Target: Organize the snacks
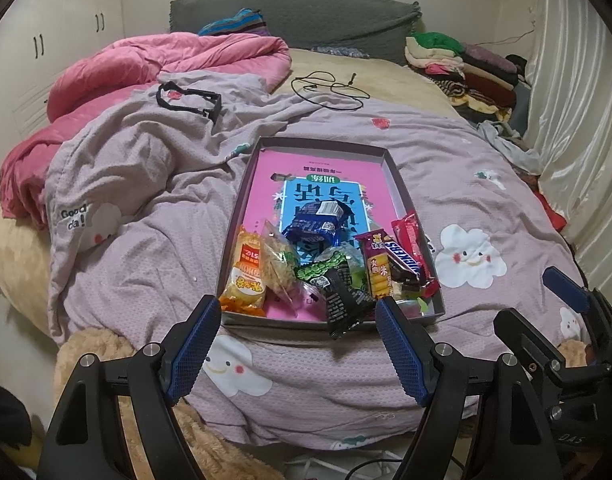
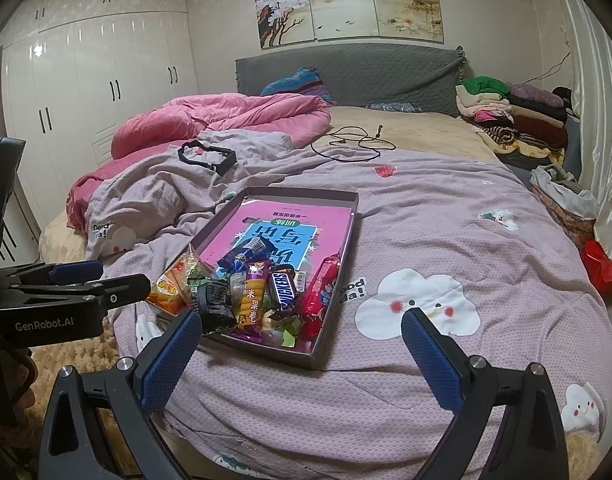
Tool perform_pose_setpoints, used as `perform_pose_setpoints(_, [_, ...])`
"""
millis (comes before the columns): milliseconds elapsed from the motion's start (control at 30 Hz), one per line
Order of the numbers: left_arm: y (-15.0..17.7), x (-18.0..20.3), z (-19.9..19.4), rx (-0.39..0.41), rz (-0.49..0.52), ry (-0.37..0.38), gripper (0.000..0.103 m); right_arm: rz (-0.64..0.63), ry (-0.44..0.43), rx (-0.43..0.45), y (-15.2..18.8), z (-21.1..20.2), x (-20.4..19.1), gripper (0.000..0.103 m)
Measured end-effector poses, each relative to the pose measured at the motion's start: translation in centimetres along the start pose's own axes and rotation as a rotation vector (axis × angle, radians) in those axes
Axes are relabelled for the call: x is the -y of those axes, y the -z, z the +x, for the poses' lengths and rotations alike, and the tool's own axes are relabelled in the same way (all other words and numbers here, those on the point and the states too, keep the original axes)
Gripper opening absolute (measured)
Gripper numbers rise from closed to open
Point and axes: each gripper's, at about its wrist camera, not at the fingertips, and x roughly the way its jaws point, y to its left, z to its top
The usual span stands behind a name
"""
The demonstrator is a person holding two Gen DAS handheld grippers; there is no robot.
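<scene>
A shallow grey box (image 1: 398, 176) (image 2: 348, 232) with a pink and blue printed floor lies on the lilac quilt. Several snacks are piled at its near end: an orange packet (image 1: 245, 276), a black packet (image 1: 344, 306) (image 2: 215, 304) hanging over the near wall, a Snickers bar (image 1: 404, 258) (image 2: 283, 286), a red bar (image 1: 410, 236) (image 2: 320, 292) and a blue wrapper (image 1: 316, 224). My left gripper (image 1: 297, 312) stands open just short of the box's near wall, nothing between its fingers. My right gripper (image 2: 301, 326) is open too, over the box's near right corner and the quilt, holding nothing.
A black plastic frame (image 1: 189, 100) and a black cable (image 1: 330, 88) lie further up the bed. A pink duvet (image 1: 145, 64) is bunched at the far left, folded clothes (image 1: 466, 64) are stacked at the far right. A fluffy tan rug (image 1: 97, 344) lies below the bed's edge.
</scene>
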Motion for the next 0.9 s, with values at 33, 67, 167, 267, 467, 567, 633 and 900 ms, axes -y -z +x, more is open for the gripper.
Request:
perform_pose_setpoints(33, [0.0,0.0,0.0,-0.001,0.0,0.002,0.08,0.0,0.0,0.0,0.0,0.0,0.0,0.101])
perform_pose_setpoints(67, [0.0,-0.1,0.0,-0.003,0.0,0.002,0.08,0.0,0.001,0.0,0.0,0.0,0.0,0.101])
perform_pose_setpoints(167, [0.0,-0.1,0.0,-0.002,0.0,0.001,0.08,0.001,0.0,0.0,0.0,0.0,0.0,0.101])
perform_pose_setpoints(267, [0.1,0.0,0.0,-0.003,0.0,0.002,0.08,0.0,0.001,-0.001,0.0,0.0,0.1,0.101])
perform_pose_setpoints(467, [0.1,0.0,0.0,0.0,0.003,-0.001,0.08,0.0,0.0,0.0,0.1,0.0,0.1,0.101])
perform_pose_setpoints(567, [0.1,0.1,0.0,0.001,0.003,0.004,0.08,0.0,0.001,0.0,0.0,0.0,0.0,0.101])
perform_pose_setpoints(633, [0.1,0.1,0.0,0.003,0.007,0.002,0.08,0.001,0.002,0.001,0.1,0.0,0.0,0.101])
perform_pose_setpoints(900, [-0.1,-0.3,0.3,0.003,0.005,-0.02,0.08,0.02,0.01,-0.001,0.1,0.5,1.0,0.101])
